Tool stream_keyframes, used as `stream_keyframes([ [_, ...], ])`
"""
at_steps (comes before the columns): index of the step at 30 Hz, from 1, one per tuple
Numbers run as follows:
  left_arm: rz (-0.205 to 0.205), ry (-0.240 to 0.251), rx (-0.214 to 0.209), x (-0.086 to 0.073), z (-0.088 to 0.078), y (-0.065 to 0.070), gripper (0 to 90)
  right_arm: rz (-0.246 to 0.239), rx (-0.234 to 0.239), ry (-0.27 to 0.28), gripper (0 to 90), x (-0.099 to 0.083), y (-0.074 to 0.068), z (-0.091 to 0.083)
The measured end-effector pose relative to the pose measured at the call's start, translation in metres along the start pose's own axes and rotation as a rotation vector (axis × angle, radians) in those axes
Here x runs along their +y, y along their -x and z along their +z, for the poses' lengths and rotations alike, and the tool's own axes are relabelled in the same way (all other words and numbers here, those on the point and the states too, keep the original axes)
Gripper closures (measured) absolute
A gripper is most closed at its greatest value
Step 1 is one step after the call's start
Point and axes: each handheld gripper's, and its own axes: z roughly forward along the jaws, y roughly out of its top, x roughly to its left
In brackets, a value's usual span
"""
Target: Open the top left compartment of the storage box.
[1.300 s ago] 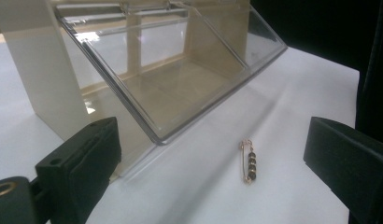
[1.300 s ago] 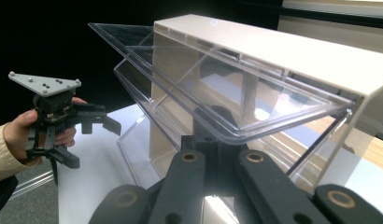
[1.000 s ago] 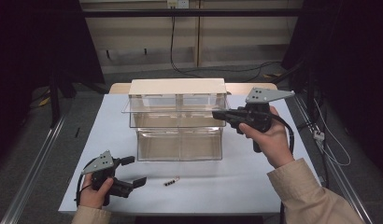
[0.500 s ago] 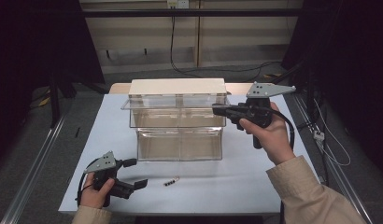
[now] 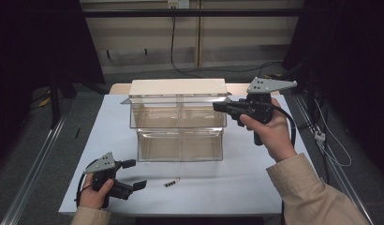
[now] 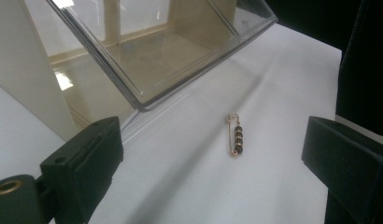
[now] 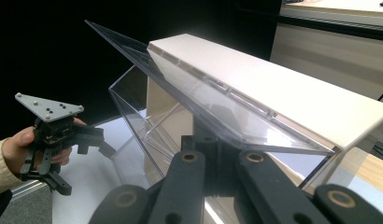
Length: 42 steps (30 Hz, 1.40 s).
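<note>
A clear 2-tier bin with a white top stands at the middle of the white surface. The right tool has its jaws pressed together on the upper tier's lifted clear flap at its right end. The left tool, jaws spread, rests near the front left corner. Between its jaws lies a beaded safety pin, just before the bin.

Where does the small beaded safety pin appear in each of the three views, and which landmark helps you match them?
High view: the beaded safety pin lies on the white table, just in front of the clear display case, right of the left gripper.
Left gripper view: near the centre, between the open fingers.
Right gripper view: I cannot find it.
Shared landmark: the clear display case.
</note>
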Motion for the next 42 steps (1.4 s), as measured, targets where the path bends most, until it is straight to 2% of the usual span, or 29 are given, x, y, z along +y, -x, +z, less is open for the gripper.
stream_keyframes([
  [19,-0.002,-0.025,-0.012,-0.002,0.004,0.0,5.1,0.018,-0.016,0.049,90.0,0.007,-0.001,0.001],
  [24,-0.001,-0.031,-0.02,-0.003,0.005,0.0,5.2,0.023,-0.016,0.05,90.0,0.009,-0.001,0.001],
  [33,0.002,-0.045,-0.051,-0.003,0.01,0.003,5.5,0.031,-0.048,0.05,90.0,0.012,-0.001,0.002],
  [42,-0.005,-0.066,-0.057,-0.001,0.019,0.008,8.8,0.028,-0.04,0.053,90.0,0.011,-0.001,0.002],
])
